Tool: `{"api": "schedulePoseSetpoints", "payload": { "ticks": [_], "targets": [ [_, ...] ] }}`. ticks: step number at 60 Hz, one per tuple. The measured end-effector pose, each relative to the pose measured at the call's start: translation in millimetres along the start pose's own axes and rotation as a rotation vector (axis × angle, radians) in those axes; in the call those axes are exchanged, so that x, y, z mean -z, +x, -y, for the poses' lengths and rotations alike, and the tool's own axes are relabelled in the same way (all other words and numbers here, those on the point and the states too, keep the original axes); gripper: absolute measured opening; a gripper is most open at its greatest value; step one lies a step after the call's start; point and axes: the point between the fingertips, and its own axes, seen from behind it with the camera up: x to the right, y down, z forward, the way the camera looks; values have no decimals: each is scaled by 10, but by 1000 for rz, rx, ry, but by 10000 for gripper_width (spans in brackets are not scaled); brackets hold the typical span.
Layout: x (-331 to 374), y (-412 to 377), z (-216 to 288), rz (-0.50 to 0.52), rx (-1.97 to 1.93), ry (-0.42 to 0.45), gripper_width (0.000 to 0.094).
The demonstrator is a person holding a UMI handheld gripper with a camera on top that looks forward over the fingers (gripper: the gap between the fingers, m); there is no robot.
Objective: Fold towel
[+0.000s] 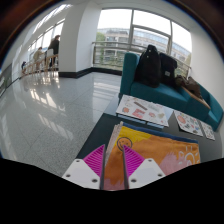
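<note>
The tongs (pixel 114 172) are spread, nothing pinched, over the orange towel (pixel 160 155) on the dark desk (pixel 102 128), which lies between and just ahead of them. I'd drop onto one edge and pinch a single layer. Beyond lie printed sheets (pixel 143 111) and a teal sofa (pixel 170 85) carrying a black bag (pixel 155 65); nothing blocks.

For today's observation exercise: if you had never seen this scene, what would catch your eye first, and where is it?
The orange towel stands out first, lying on the dark table just ahead of the gripper, whose pink-padded fingers are open. Beyond it, papers lie on the table. Behind them, a teal sofa with a black bag on it sits before bright windows.
</note>
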Motion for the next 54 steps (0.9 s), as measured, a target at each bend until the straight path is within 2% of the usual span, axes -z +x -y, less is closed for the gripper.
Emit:
{"api": "schedulePoseSetpoints", "payload": {
  "ticks": [5,8,17,24,35,44,49,51,54],
  "targets": [
    [3,-25,8,5,-25,-11,164],
    [-11,92,20,-30,-23,-8,29],
    [32,77,57,28,-68,-19,22],
    [377,289,393,54,-104,75,21],
    [930,1222,707,15,-158,171,27],
    [929,2229,409,-83,-224,142,27],
    [758,2684,46,-138,-257,80,31],
    [703,2815,-100,-149,-270,53,85],
    [594,3019,-304,-178,-285,15,294]
  ]
}}
